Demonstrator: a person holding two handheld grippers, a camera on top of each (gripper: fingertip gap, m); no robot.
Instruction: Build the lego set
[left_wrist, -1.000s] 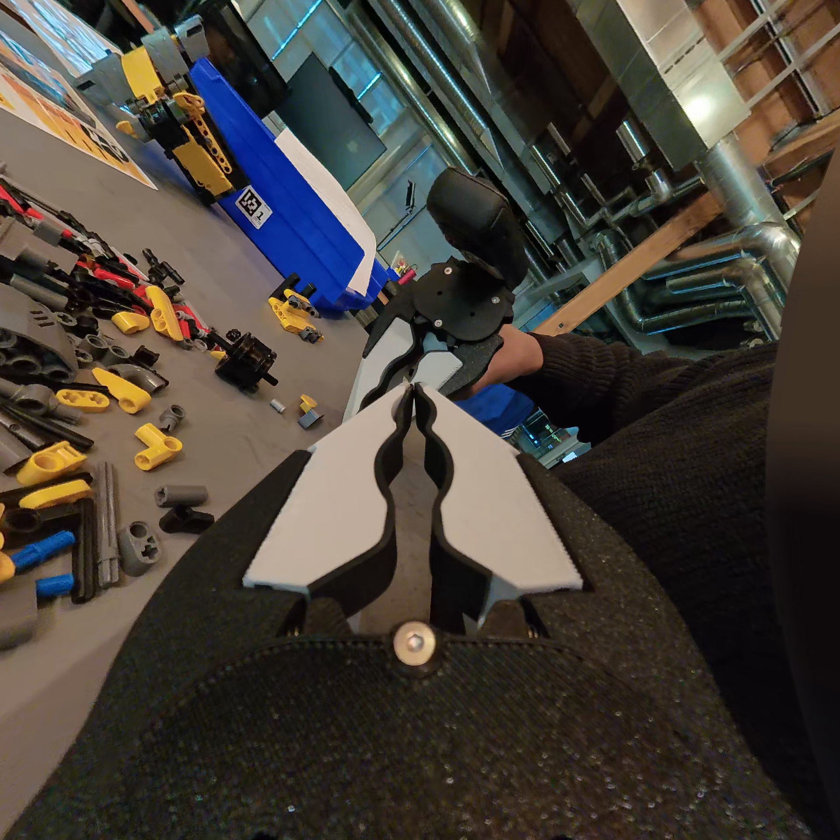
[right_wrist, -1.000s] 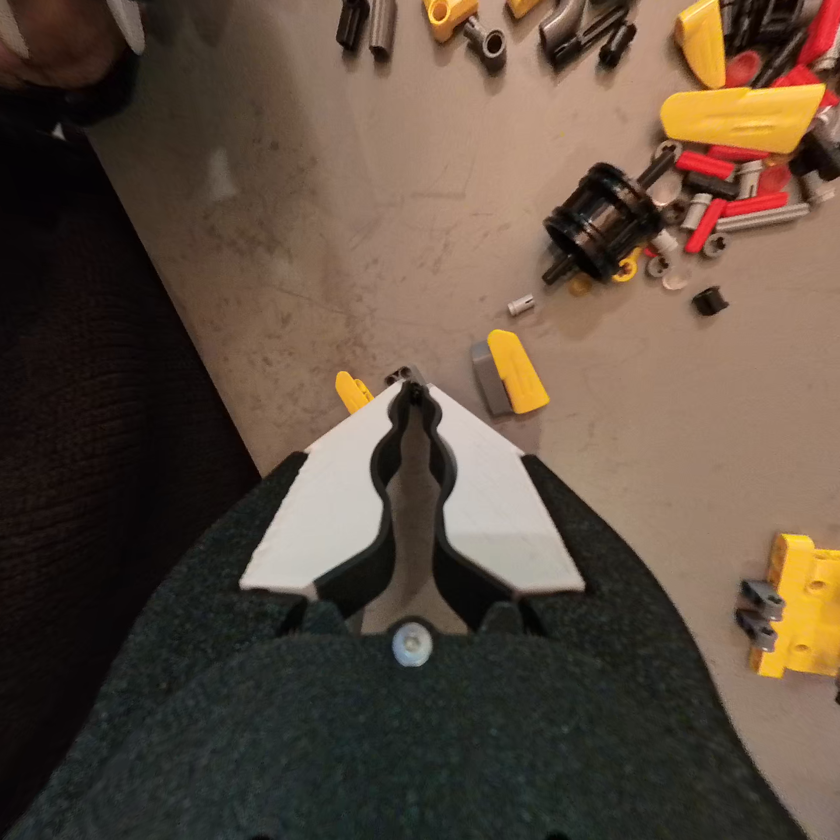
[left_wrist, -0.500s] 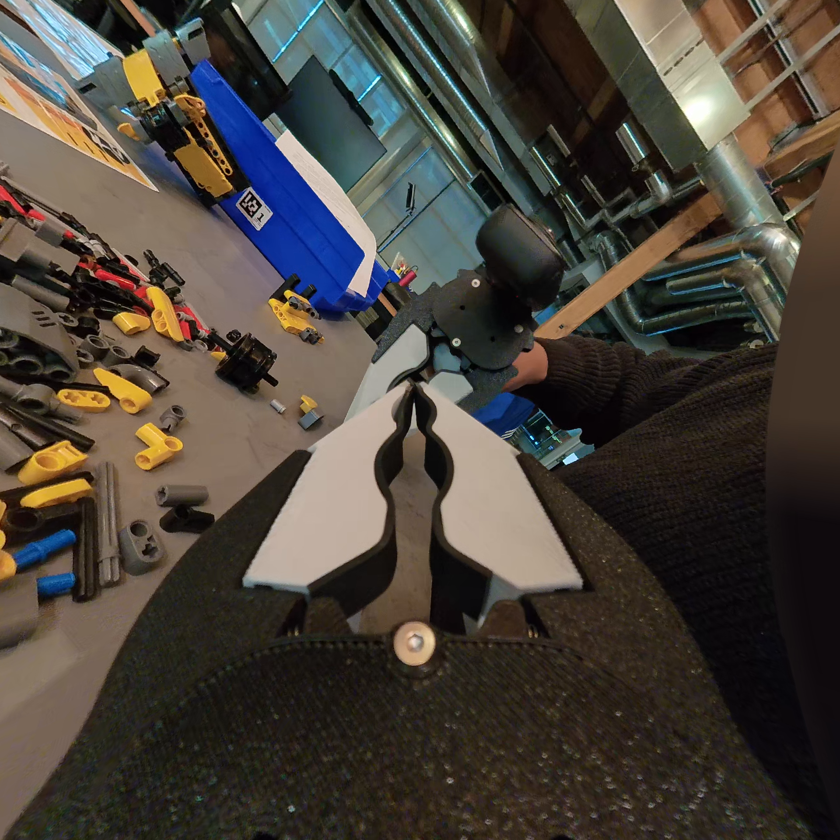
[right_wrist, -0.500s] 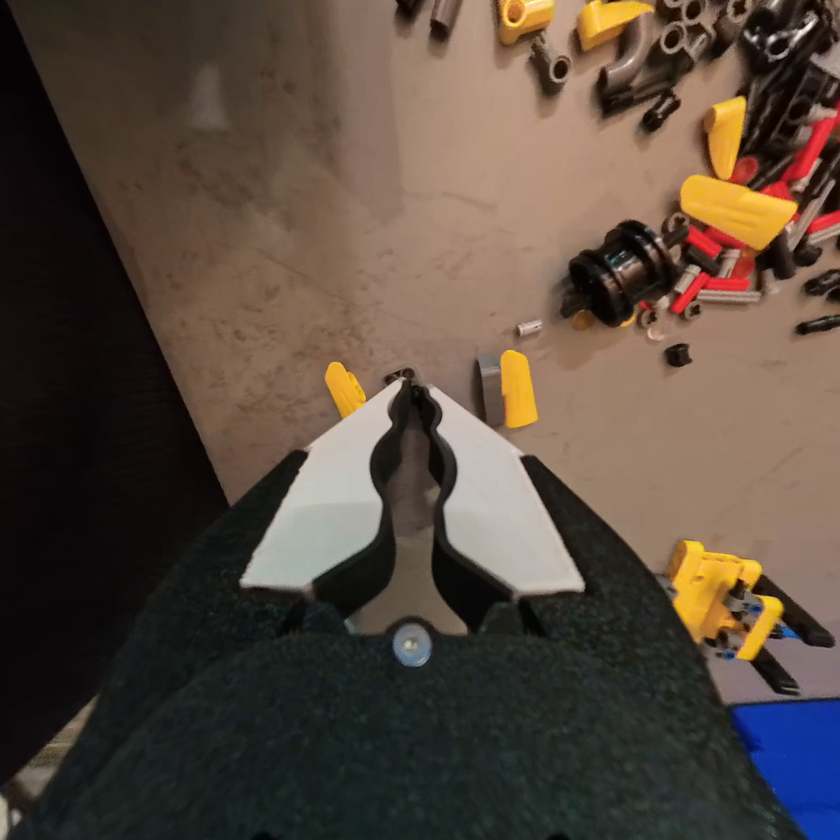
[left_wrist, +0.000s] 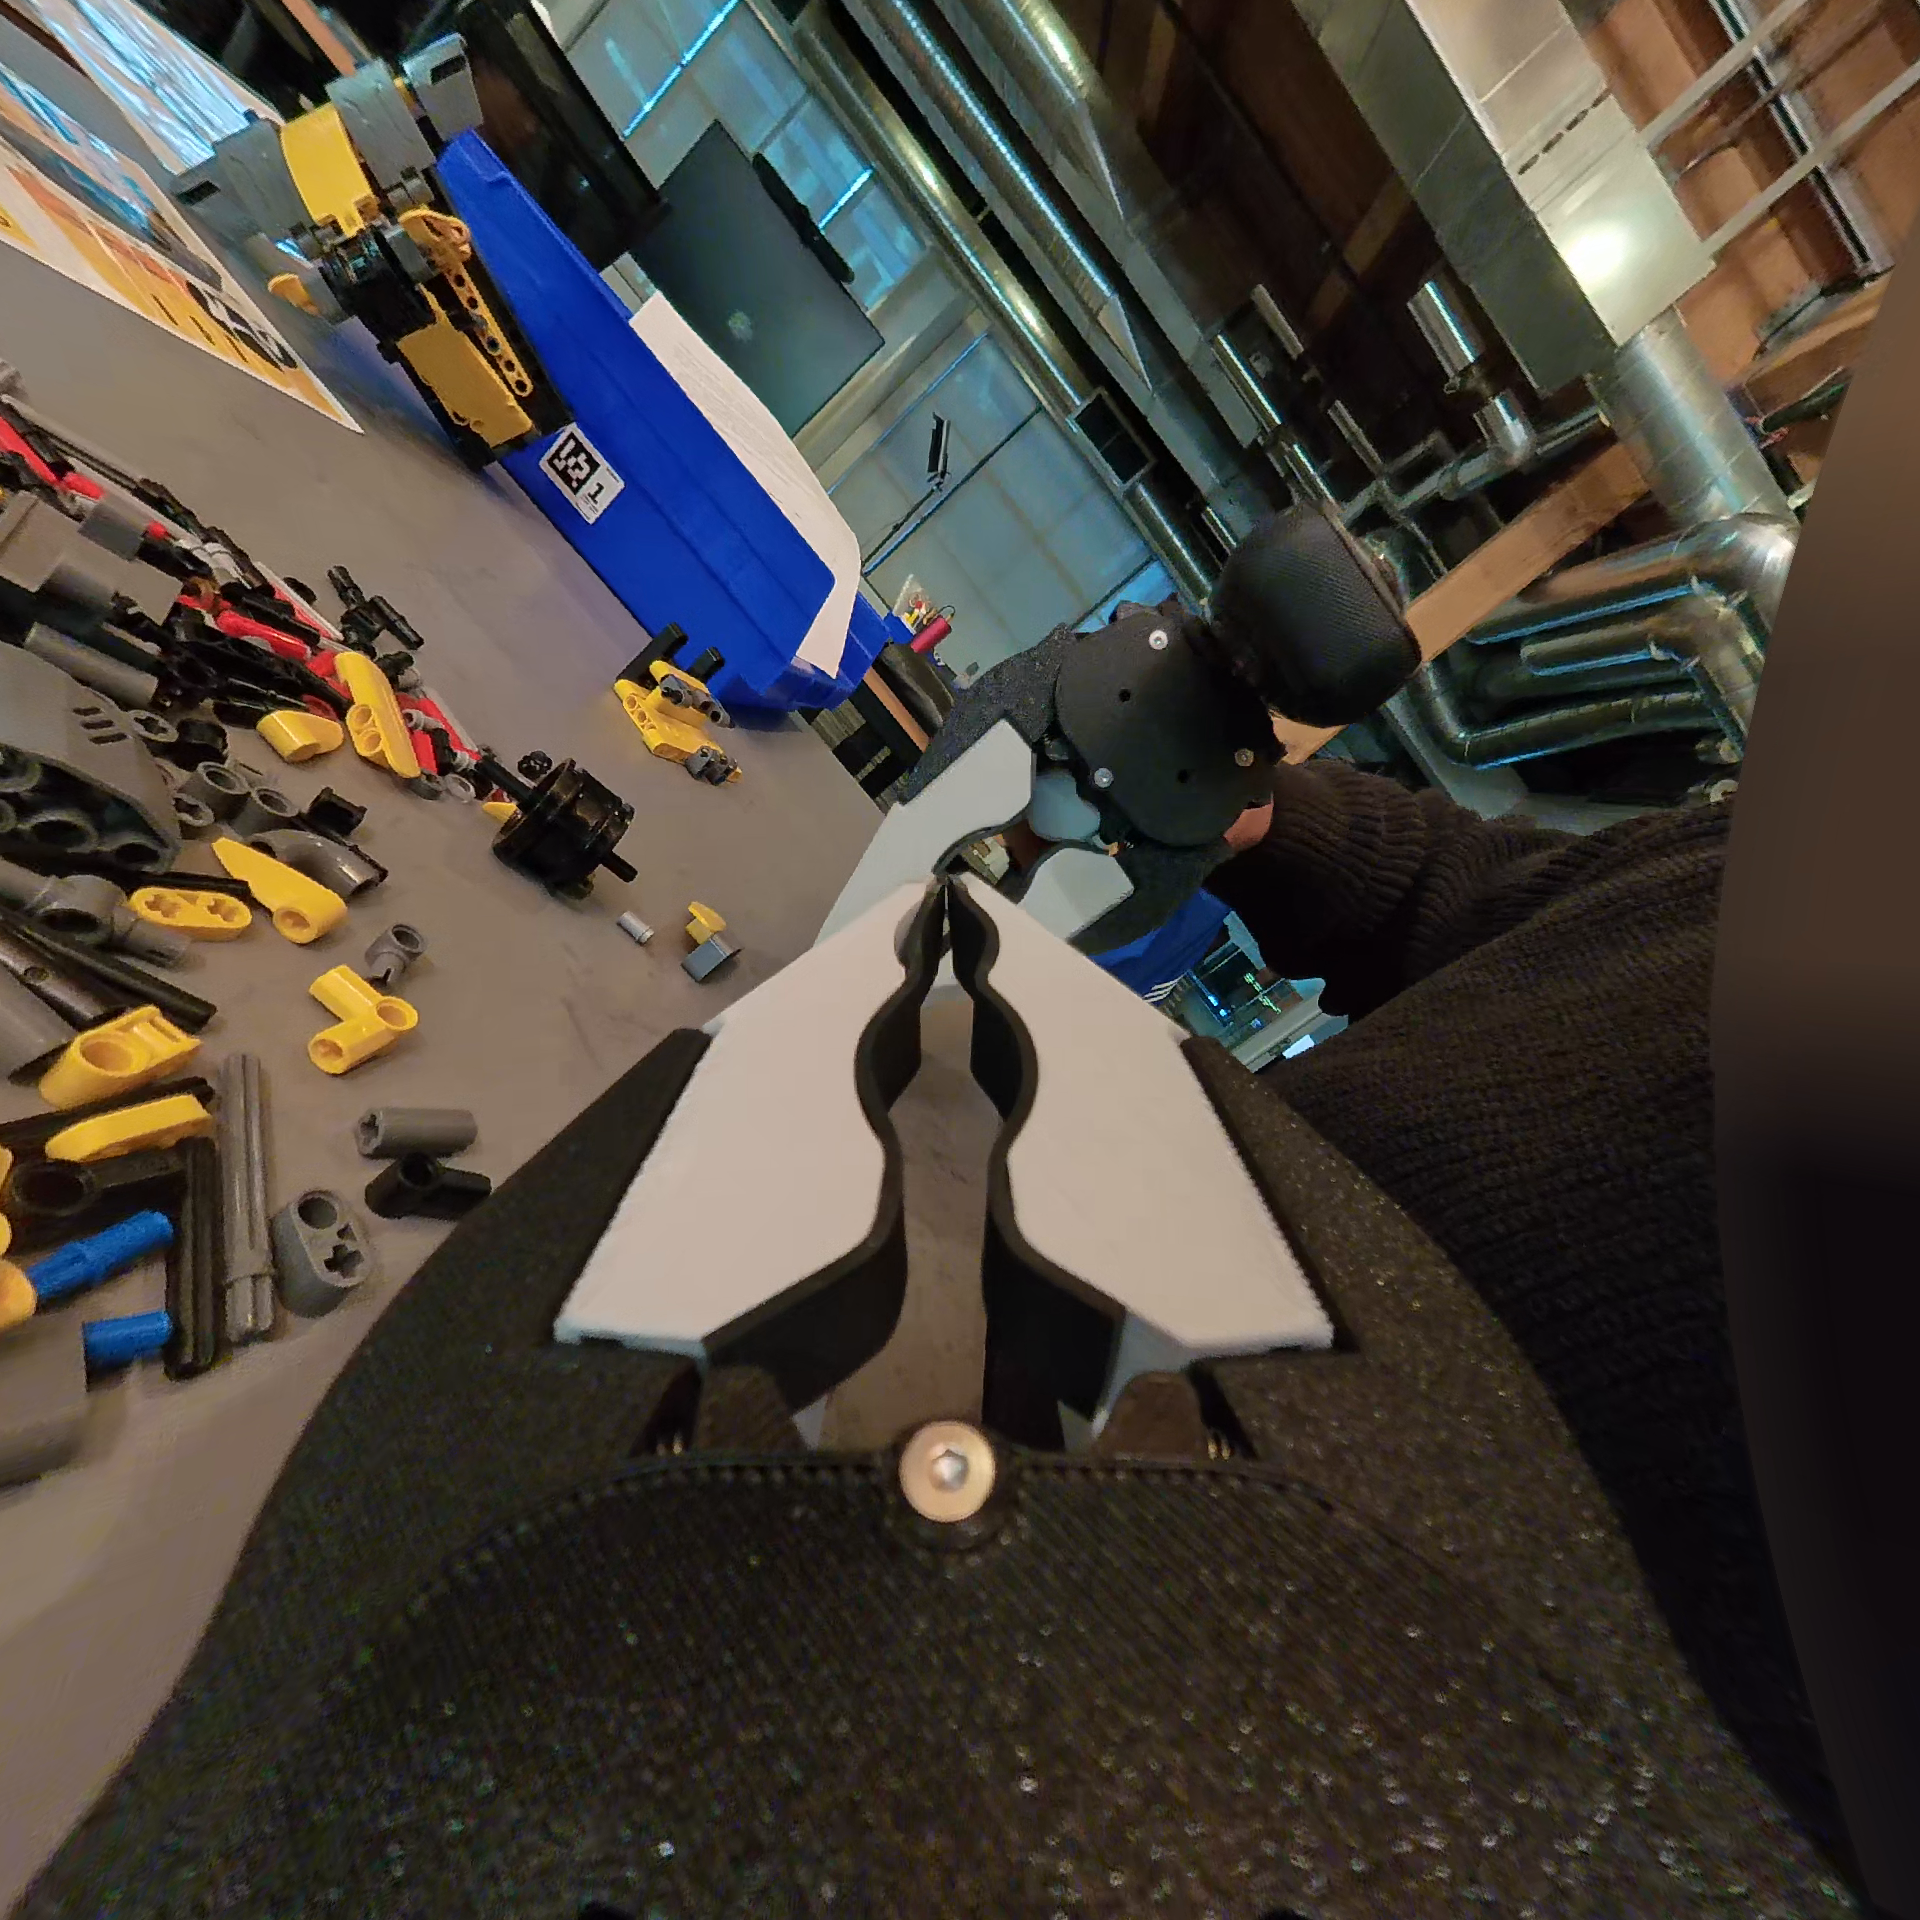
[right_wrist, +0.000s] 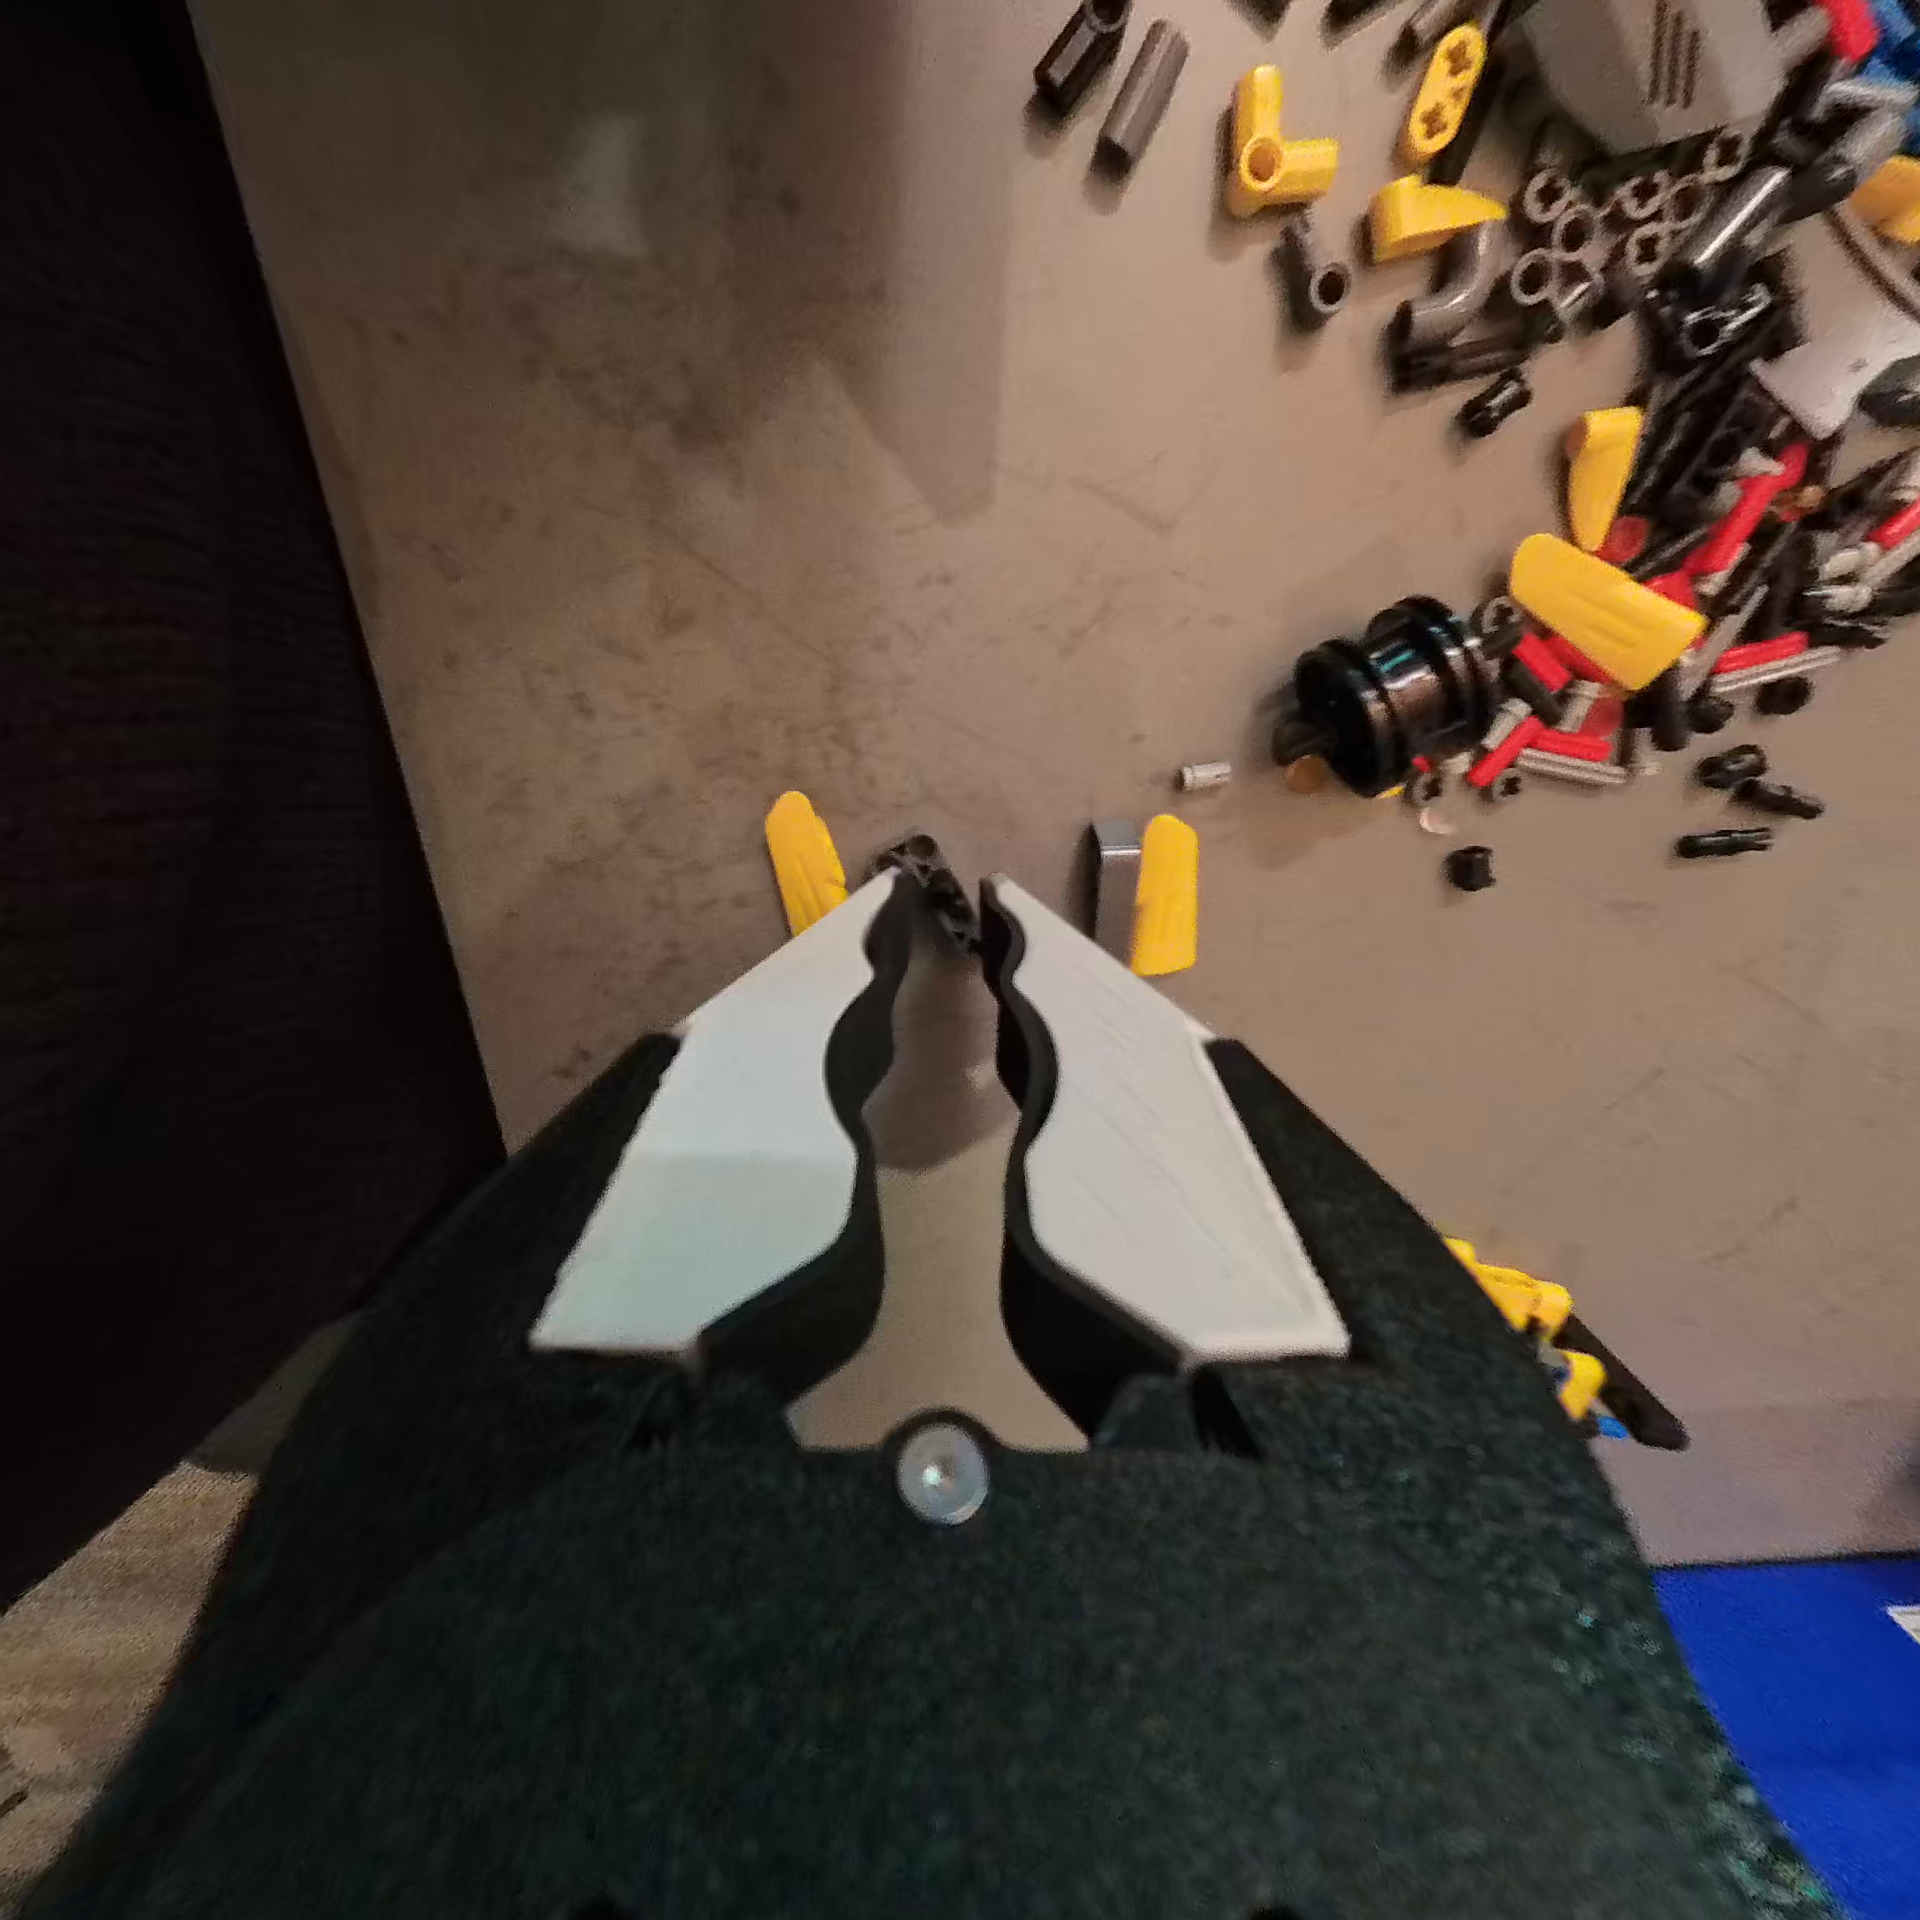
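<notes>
Small black holed plastic connector piece (right_wrist: 933, 896) sits right btwn the tips of my right gripper (right_wrist: 940, 891). Those fingers are parted only by the piece's width, so it looks pinched, though blur at the tips keeps me from being sure how firm the hold is. It hangs above the near edge of the grey-brown scuffed tabletop (right_wrist: 727, 468). Just L of my finger shows a yellow curved plastic panel piece (right_wrist: 802, 860), and just R lies a grey block w/ a yellow curved cap (right_wrist: 1148, 896). Further R: a tiny grey bush (right_wrist: 1203, 775), then a black spool-shaped wheel hub (right_wrist: 1382, 698) at the edge of the heap of red, black, yellow and grey building parts (right_wrist: 1683, 582). My left gripper (left_wrist: 951, 896) is off to the side, tips pressed together w/ nothing btwn them, aimed past the table edge. A blue plastic bin (left_wrist: 665, 499) stands at the far end.
</notes>
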